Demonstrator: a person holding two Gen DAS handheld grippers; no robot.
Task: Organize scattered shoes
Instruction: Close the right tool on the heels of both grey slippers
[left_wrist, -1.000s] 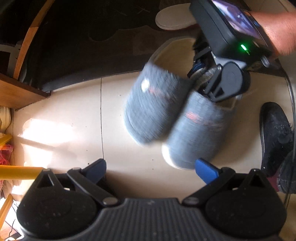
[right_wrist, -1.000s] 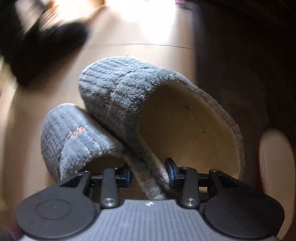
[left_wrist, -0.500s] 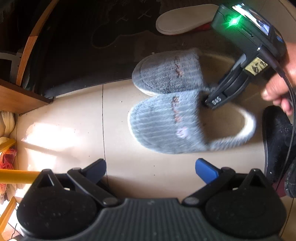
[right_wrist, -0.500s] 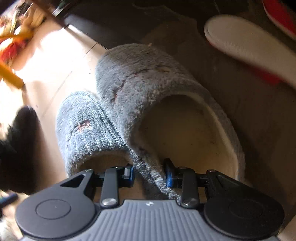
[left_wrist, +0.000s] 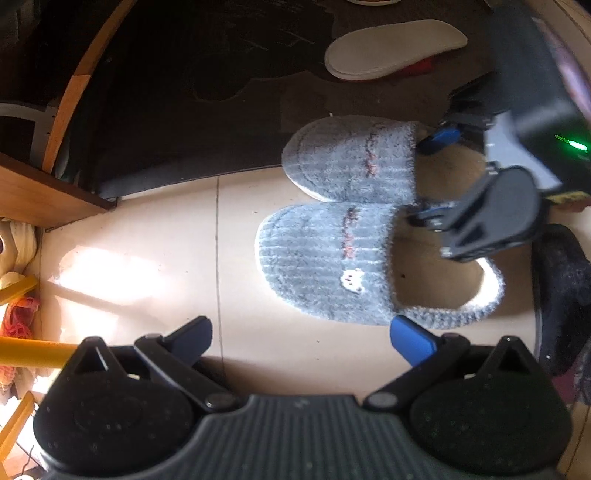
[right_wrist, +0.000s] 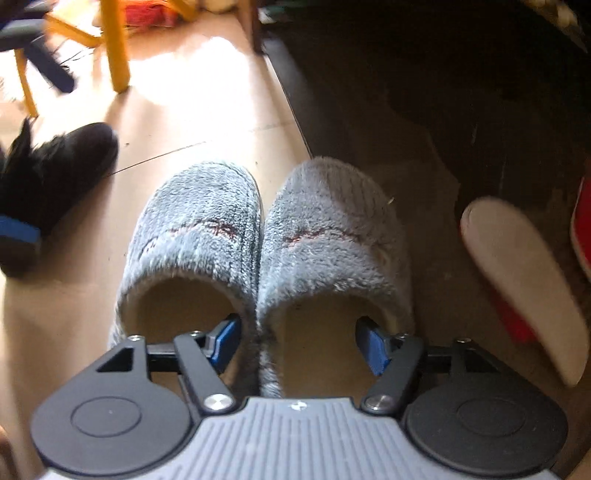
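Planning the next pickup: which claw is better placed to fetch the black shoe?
Probably left. The left claw is open and empty, and the black shoe lies close on its right. The right claw, open, has a finger in each grey slipper.

Hard sunlight patch on pale floor tiles (left_wrist: 155, 266), far left in left wrist view, blown to white; same glare far left in right wrist view around yellow chair leg (right_wrist: 116, 44). Dark mat (left_wrist: 221, 92) deep in shadow, detail lost. Grey slippers (right_wrist: 258, 251) half lit, half shaded, slightly soft. Motion blur on black shoe (right_wrist: 55, 177) and white insole (right_wrist: 524, 280). Strong fisheye bending at edges; corners dim.
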